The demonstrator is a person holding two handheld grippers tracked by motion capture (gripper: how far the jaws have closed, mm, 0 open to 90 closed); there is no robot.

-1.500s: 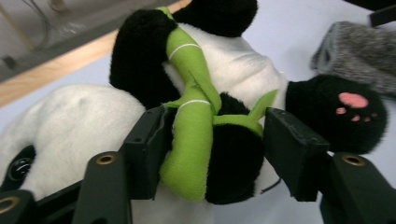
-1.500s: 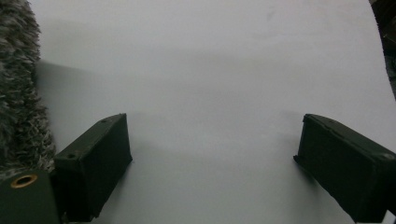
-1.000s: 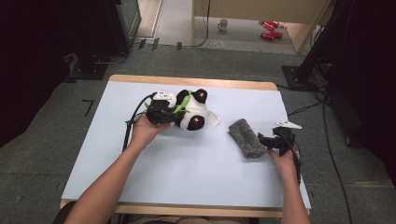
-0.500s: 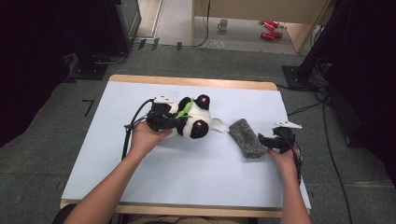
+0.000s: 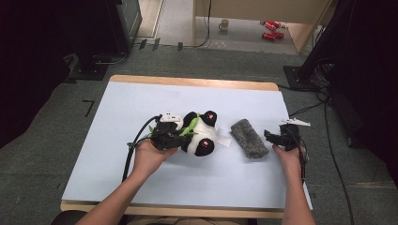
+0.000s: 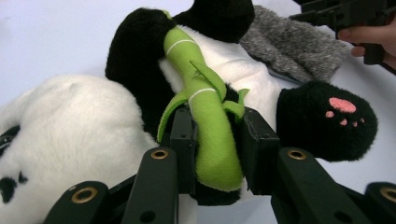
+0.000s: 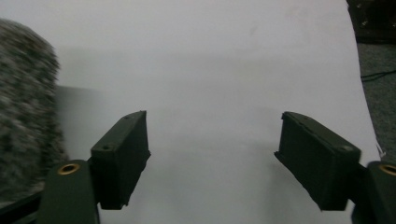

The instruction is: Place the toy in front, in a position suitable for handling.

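Left gripper view shows the left gripper [image 6: 212, 140] pinching the green felt bamboo stalk [image 6: 205, 112] of the black-and-white plush panda [image 5: 199, 133]; grasp done, placing seemingly left; the panda now lies nearer the grey furry roll [image 5: 248, 137] than a second ago; the right gripper [image 5: 274, 137], beyond the roll, spread and empty, has just been closing.

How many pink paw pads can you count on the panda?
2: one paw pad on the panda's far foot, one paw pad on its near foot. Others may be hidden underneath.
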